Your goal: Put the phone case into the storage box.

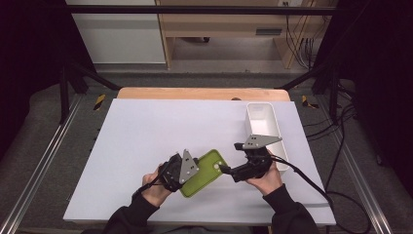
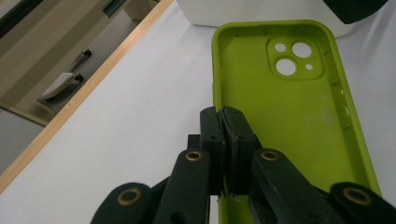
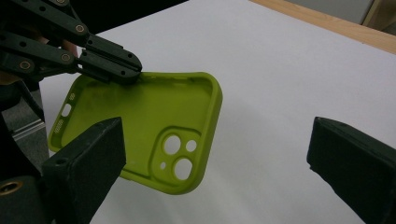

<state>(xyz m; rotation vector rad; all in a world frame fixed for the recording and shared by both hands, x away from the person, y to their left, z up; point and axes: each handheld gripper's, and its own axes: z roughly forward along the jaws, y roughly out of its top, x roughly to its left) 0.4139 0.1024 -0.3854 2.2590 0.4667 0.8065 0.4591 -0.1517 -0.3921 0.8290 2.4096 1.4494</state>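
Left gripper point(image 2: 223, 122) is clamped on the side wall of the green phone case point(image 1: 203, 171), held just above the bench near its front edge. Right gripper point(image 3: 215, 154) hangs wide open beside the camera end. Prob a handover step; next it needs to close on that end w/o twisting the case.

One green phone case point(image 1: 203, 172) and one white bin point(image 1: 265, 130) are seen on one white table point(image 1: 146, 141). Two black grippers are counted, a left gripper point(image 1: 194, 168) and a right gripper point(image 1: 225, 169).

Overhead, two close; shared phone case point(image 1: 203, 172).
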